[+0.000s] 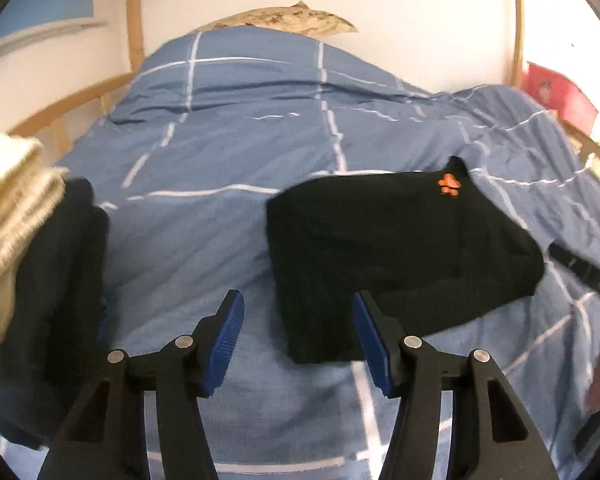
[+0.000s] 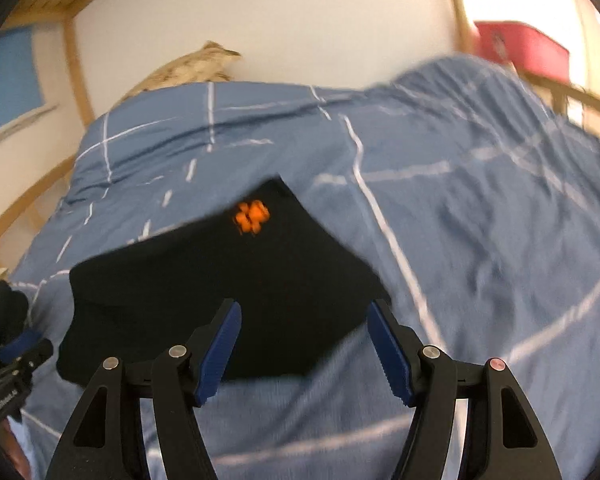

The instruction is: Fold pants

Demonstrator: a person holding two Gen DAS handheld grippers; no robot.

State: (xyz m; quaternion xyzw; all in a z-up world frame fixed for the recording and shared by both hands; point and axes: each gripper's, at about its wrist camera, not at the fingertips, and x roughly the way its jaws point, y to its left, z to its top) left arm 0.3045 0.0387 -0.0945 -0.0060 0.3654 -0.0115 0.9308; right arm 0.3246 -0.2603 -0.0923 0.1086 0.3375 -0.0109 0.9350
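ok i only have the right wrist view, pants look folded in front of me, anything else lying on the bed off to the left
Observer: Yes. The left wrist view shows a second dark folded stack on the blue duvet, well left of the black pants.
Operator: anything on that stack
Observer: A cream knitted piece lies over its left side.
Operator: is the left gripper holding something
Observer: No. The left gripper is open with nothing between its pads, only the near corner of the pants beyond them. Your right gripper is open too.
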